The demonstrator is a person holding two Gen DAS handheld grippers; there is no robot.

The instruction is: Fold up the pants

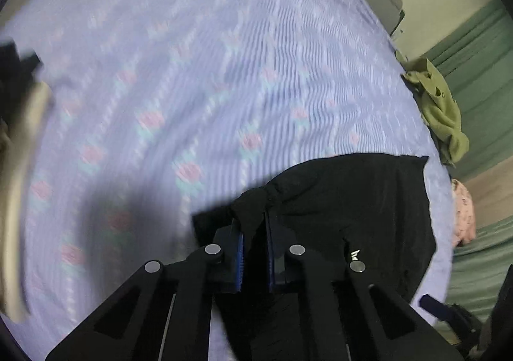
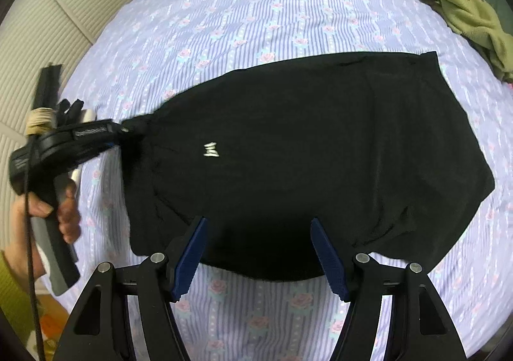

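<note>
Right up close, the right gripper (image 2: 259,252) hangs with its blue-padded fingers (image 2: 189,260) spread wide, nothing between them, poised just over the near edge of the black pants (image 2: 307,162). The pants lie on the bed sheet (image 2: 256,8), a lilac striped one dotted with pink roses, and they are already doubled into a broad dark slab with a small white logo (image 2: 211,150) showing on top.

Over on the left side, the left gripper (image 1: 255,252) has its fingers pinched nearly together on a bunched corner of the pants, the cloth gathered into a tight knot between the blue pads (image 1: 239,260). From the right wrist view that same gripper (image 2: 120,131) comes in from the side, held in the person's hand (image 2: 48,210), the fabric pulling into a point where it is clamped. The left wrist view is smeared with blur across the sheet, so the pattern there reads only as streaks.

Further back, an olive-green garment (image 2: 471,17) lies crumpled at the far right edge of the bed, well apart from the pants. Beyond the sheet, a pale ribbed wall panel (image 2: 64,8) stands on the left.
</note>
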